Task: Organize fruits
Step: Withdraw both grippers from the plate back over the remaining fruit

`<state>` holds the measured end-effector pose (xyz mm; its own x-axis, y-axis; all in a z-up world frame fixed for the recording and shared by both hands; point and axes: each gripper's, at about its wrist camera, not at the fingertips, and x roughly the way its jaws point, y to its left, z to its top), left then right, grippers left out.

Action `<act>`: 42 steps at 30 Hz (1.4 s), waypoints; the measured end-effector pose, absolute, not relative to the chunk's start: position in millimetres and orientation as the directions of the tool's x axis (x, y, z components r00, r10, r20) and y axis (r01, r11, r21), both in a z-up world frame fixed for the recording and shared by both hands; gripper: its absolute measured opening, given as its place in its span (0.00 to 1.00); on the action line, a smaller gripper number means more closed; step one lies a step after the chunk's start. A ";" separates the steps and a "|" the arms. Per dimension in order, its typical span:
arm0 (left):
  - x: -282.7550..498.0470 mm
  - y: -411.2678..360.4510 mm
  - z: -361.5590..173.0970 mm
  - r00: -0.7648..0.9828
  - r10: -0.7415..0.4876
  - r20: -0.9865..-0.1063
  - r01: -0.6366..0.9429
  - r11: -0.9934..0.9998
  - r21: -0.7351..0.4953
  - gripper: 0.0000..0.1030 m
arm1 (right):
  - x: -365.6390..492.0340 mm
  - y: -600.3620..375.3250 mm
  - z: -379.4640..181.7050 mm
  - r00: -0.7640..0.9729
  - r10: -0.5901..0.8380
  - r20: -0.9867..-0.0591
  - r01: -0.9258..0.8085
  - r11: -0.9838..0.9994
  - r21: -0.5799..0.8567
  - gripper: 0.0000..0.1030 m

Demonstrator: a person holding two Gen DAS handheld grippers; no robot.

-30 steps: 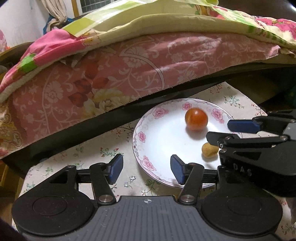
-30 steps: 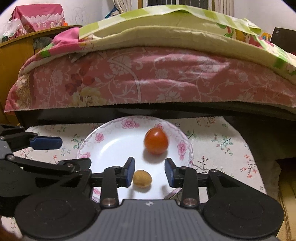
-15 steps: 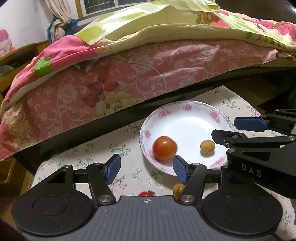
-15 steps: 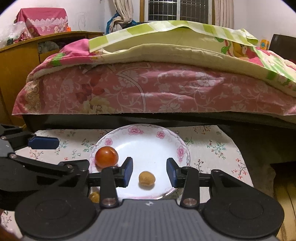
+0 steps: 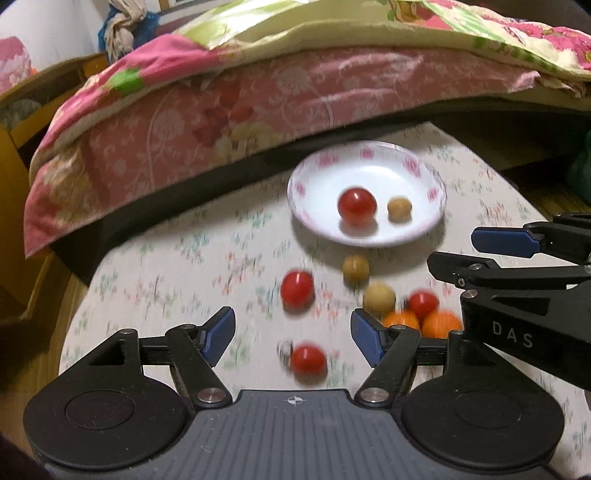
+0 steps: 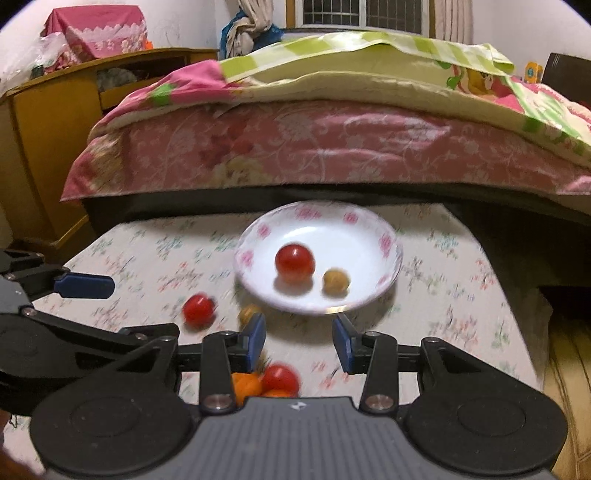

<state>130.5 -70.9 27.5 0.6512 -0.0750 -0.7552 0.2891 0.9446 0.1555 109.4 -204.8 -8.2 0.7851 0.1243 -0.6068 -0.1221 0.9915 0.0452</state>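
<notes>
Left wrist, blurred red tomato (image 5: 357, 205), white plate (image 5: 424, 236)

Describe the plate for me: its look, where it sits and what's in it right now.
The plate is round, shallow and white, glossy like china, with pink flowers printed around its rim. It sits flat on the flowered tablecloth, at the far side near the bed. Inside lie one red tomato and a smaller tan fruit, close together but apart. Neither gripper touches it; other fruits lie on the cloth in front.

A quilt-covered bed (image 6: 332, 122), wooden cabinet (image 6: 48, 122) and barred window (image 6: 362, 14).
</notes>
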 end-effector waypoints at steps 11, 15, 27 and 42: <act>94.0 -49.6 14.2 0.596 -0.036 -0.802 0.270 0.950 0.158 0.77 | 65.3 -181.4 -23.3 0.728 0.154 -0.668 -0.148 0.987 0.066 0.33; 86.8 -45.5 11.0 0.584 -0.035 -0.811 0.265 0.952 0.150 0.77 | 58.4 -176.5 -26.6 0.709 0.142 -0.691 -0.142 0.988 0.057 0.33; 75.7 -40.4 3.4 0.577 -0.016 -0.816 0.254 0.954 0.160 0.76 | 44.4 -165.3 -32.1 0.677 0.105 -0.728 -0.092 0.994 0.058 0.33; 79.3 -40.3 -7.1 0.574 -0.010 -0.819 0.261 0.950 0.171 0.77 | 49.9 -163.9 -42.4 0.664 0.105 -0.740 -0.094 0.994 0.057 0.33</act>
